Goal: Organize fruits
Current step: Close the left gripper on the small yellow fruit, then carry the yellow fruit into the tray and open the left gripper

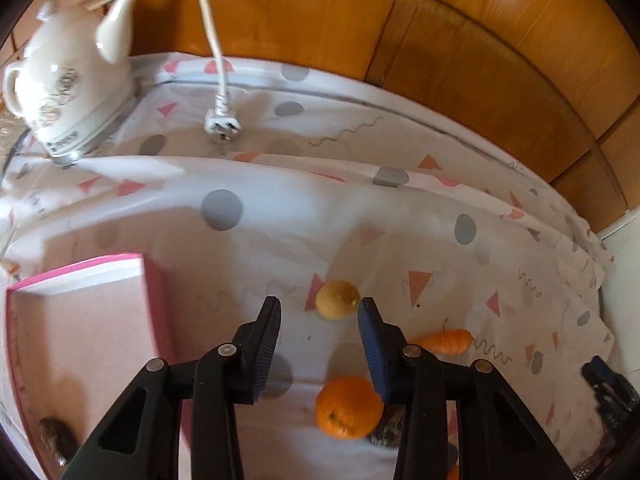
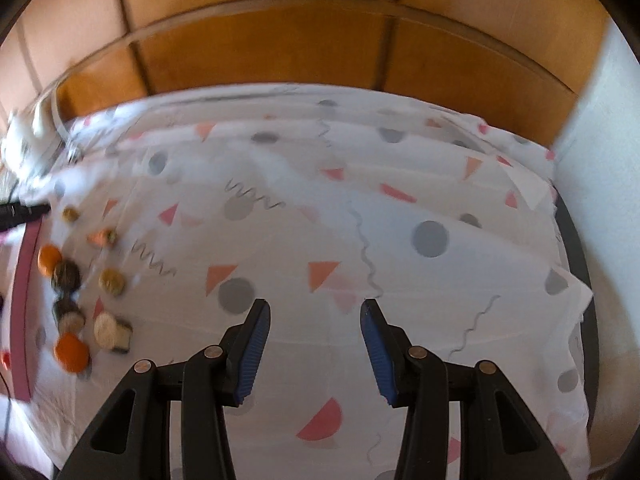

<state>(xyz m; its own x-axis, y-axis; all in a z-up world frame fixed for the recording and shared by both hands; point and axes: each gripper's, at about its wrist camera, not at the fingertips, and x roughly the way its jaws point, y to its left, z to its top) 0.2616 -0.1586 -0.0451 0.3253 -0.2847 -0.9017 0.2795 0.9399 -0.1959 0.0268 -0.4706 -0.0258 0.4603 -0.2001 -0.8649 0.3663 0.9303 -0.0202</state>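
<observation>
Wooden panelling backs a table under a patterned cloth (image 1: 280, 220) of grey dots and pink triangles. On it, just past the tips of the left gripper (image 1: 319, 307), lies a yellow lemon (image 1: 337, 300); an orange (image 1: 348, 407) sits nearer, under the right-hand finger, and a carrot (image 1: 442, 342) lies beyond that finger. To the outside of the left-hand finger stands a pink box (image 1: 80, 320), probably where the fruit belongs. The step looks like reaching for the next fruit: the move calls for lowering over the lemon or orange. Its jaws stand partly spread and hold nothing. The right gripper (image 2: 316, 308) hovers over bare cloth, its jaws likewise part open and empty, the fruit cluster well off beyond its left-hand finger.
</observation>
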